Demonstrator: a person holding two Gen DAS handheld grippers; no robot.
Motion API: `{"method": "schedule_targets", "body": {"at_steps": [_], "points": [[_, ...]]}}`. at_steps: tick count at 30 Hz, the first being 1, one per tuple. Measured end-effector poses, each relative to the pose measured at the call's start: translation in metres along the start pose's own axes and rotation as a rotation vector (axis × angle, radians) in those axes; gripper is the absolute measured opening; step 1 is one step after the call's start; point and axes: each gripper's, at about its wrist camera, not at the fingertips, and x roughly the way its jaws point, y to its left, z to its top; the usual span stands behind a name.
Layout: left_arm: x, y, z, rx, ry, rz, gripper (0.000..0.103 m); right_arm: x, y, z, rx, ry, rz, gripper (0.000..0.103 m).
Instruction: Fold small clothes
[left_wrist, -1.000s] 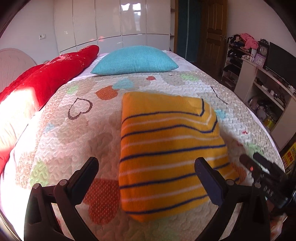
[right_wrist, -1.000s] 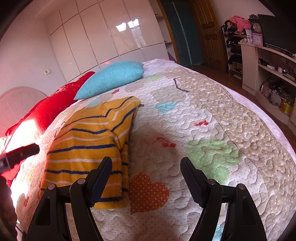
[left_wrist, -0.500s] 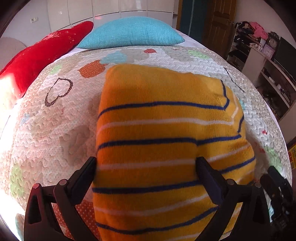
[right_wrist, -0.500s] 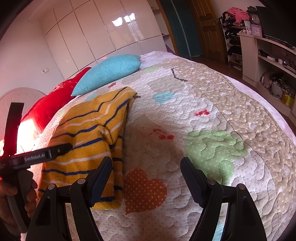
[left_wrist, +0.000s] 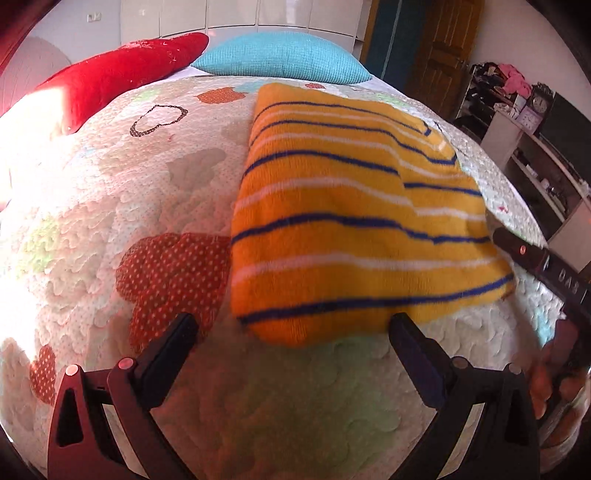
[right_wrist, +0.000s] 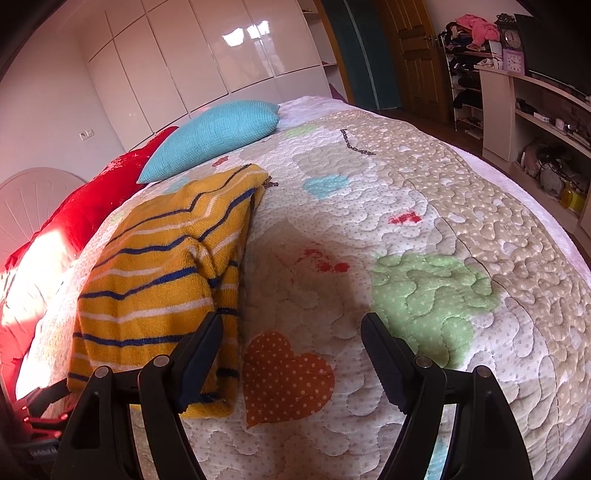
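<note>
A folded orange sweater (left_wrist: 347, 221) with blue and white stripes lies flat on the quilted bed. In the left wrist view my left gripper (left_wrist: 293, 334) is open and empty, its fingertips just short of the sweater's near edge. In the right wrist view the sweater (right_wrist: 159, 273) lies at the left, and my right gripper (right_wrist: 291, 332) is open and empty above the quilt, its left finger over the sweater's near right corner. The right gripper's body (left_wrist: 554, 269) shows at the right edge of the left wrist view.
The bed has a heart-patterned quilt (right_wrist: 424, 236). A turquoise pillow (left_wrist: 284, 55) and a red pillow (left_wrist: 110, 77) lie at the head. Shelves with clutter (right_wrist: 535, 122) and a wooden door (right_wrist: 417, 55) stand at the right. White wardrobes (right_wrist: 221, 55) are behind.
My left gripper had moved in over the sweater, then drew back and left, so the sweater's near edge now shows ahead of its fingertips. The right gripper barely moved.
</note>
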Motion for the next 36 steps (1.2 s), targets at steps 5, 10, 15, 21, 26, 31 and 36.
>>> {"method": "schedule_targets", "body": {"at_steps": [5, 10, 15, 21, 26, 31, 36], "points": [[-0.004, -0.015, -0.025, 0.117, -0.075, 0.095, 0.103, 0.002, -0.001, 0.0, 0.003, 0.006, 0.0, 0.082], [0.002, -0.009, -0.023, 0.045, -0.055, 0.069, 0.103, 0.005, -0.003, 0.0, 0.016, 0.022, 0.007, 0.083], [0.003, -0.006, -0.026, 0.054, -0.074, 0.048, 0.103, 0.01, -0.006, 0.001, 0.032, 0.041, 0.024, 0.087], [0.0, -0.004, -0.032, 0.054, -0.119, 0.02, 0.103, 0.011, -0.003, 0.0, 0.02, 0.043, 0.01, 0.087], [-0.002, -0.003, -0.035, 0.05, -0.138, 0.006, 0.103, 0.001, 0.002, -0.014, 0.014, 0.036, -0.076, 0.087], [-0.004, -0.003, -0.037, 0.051, -0.156, 0.0, 0.103, -0.014, 0.015, -0.044, -0.032, -0.026, -0.178, 0.088], [-0.006, 0.001, -0.039, 0.053, -0.166, -0.028, 0.103, -0.016, 0.023, -0.052, -0.062, -0.043, -0.251, 0.09]]}}
